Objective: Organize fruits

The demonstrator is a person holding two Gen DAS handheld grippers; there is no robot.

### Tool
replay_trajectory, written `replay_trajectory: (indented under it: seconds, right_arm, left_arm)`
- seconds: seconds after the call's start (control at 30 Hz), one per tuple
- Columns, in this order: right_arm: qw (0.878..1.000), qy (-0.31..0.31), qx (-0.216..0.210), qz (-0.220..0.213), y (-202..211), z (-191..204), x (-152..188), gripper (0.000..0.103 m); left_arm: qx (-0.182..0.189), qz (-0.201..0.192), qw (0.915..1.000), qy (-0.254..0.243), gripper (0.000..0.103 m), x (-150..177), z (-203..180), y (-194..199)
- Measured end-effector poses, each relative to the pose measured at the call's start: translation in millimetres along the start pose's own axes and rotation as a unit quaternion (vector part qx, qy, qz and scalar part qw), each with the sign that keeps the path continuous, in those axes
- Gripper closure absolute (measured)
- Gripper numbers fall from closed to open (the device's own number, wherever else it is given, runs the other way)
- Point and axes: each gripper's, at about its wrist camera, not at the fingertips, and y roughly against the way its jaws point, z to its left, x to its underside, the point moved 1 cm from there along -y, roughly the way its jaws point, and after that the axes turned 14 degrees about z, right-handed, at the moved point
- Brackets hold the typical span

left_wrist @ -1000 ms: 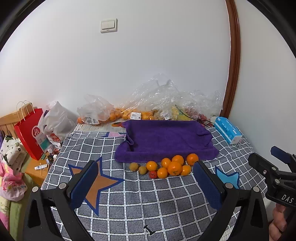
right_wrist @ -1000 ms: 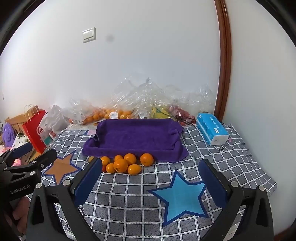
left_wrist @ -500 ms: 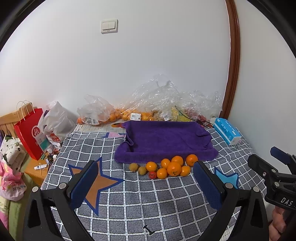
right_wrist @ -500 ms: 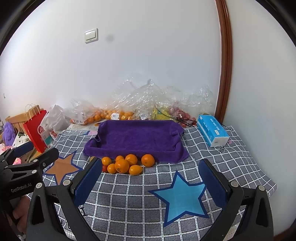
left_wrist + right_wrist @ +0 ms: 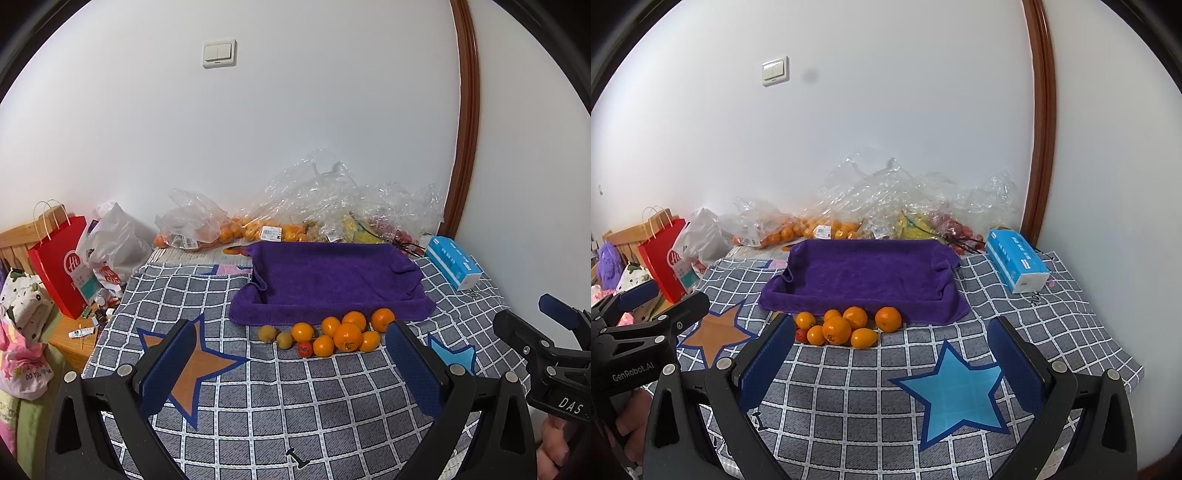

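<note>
Left wrist view: nothing sorted yet, by the look of it. Left gripper spread wide, nothing between the blue pads, hovering over the checked cloth well short of the fruit. Loose fruit cluster lying on the cloth just in front of the near edge of the purple towel tray: several oranges, two dull brownish-green fruits at the left end, one small red fruit nearest the camera. Towel tray bare inside, so every piece apparently left to move. Right gripper at the right edge, only partly in frame, opening not readable from here. More fruit in clear plastic bags along the far wall, too crumpled and glary to count or name surely. Right wrist view: right gripper likewise wide open and empty, low over the blue star, cluster ahead and slightly left. Left pad covering the left end of the cluster, so brownish fruits hidden and red fruit only peeking out. Tissue pack right of the tray, red paper bag far left, both off task. Whether the bagged fruit belongs to the job: cannot tell.
</note>
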Motion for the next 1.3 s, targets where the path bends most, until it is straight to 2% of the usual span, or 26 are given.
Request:
replay_trajectory:
  seconds: [1.3]
  right_arm:
    - [1.000,0.000,-0.002,-0.002,2.4,-1.3,0.6,0.000]
  left_arm:
    - [0.000,-0.006,1.0000,-0.004,0.000,-2.9,-6.0,6.4]
